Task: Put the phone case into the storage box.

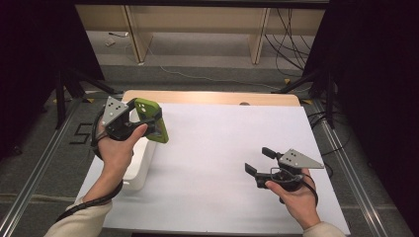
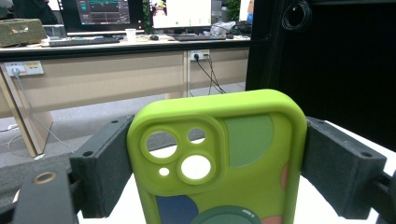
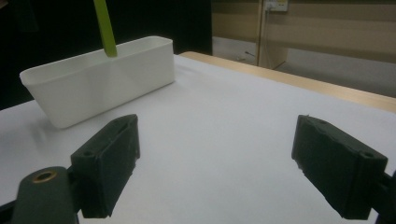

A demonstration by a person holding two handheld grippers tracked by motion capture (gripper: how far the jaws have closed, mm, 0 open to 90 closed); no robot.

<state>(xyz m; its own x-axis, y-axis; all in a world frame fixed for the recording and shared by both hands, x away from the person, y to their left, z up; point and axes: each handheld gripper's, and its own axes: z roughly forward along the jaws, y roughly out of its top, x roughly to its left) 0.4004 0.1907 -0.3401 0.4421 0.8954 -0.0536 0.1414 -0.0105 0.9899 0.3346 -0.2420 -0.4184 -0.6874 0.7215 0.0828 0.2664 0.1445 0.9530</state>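
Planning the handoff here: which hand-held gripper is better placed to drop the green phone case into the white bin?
Left. The left hand-held gripper already clamps the phone case above the white bin; the right hand-held gripper is open, empty and farther off.
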